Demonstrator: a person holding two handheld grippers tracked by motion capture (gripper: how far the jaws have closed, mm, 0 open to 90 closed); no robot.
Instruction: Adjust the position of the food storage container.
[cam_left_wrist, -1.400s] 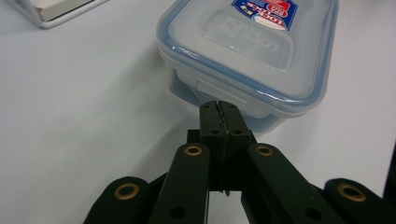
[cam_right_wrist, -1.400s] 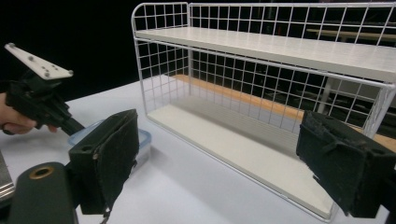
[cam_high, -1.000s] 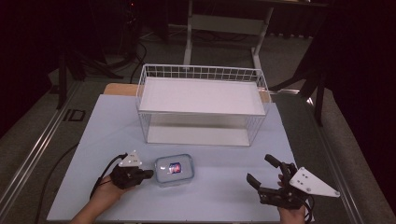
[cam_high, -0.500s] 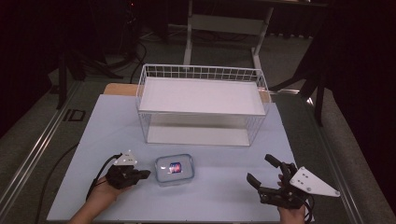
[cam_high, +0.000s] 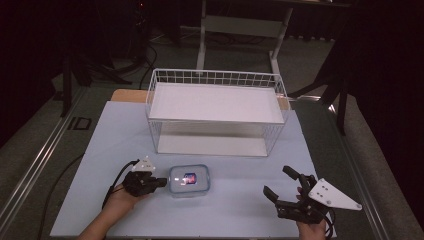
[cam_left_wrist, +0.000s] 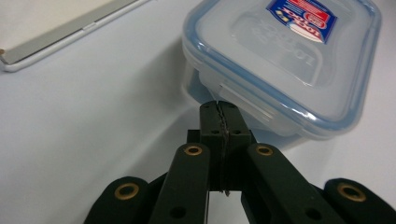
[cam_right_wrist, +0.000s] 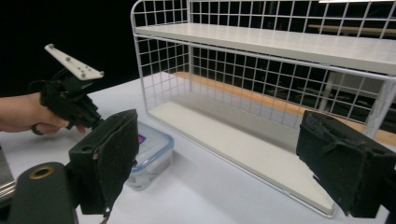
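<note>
A clear plastic box with a blue-rimmed snap lid and a red and blue label lies flat on the counter, near the front edge and a little left of the middle. In the left gripper view the box shows close up, its lid shut and a side clasp facing the camera.

The left gripper lies low over the counter just left of the box, held in a hand that comes in from the front edge. Its fingers are clenched tight together with nothing between them, and in the left gripper view the left gripper has its tips right at the clasp on the box's near side; whether they quite touch it I cannot tell.

The right gripper is held near the front right corner of the counter, well apart from the box. Its fingers are spread wide and grasp nothing.

Toward the back edge of the counter stands a white wire rack with an upper shelf and a lower one, both bare. The box sits in front of the rack, apart from it.
</note>
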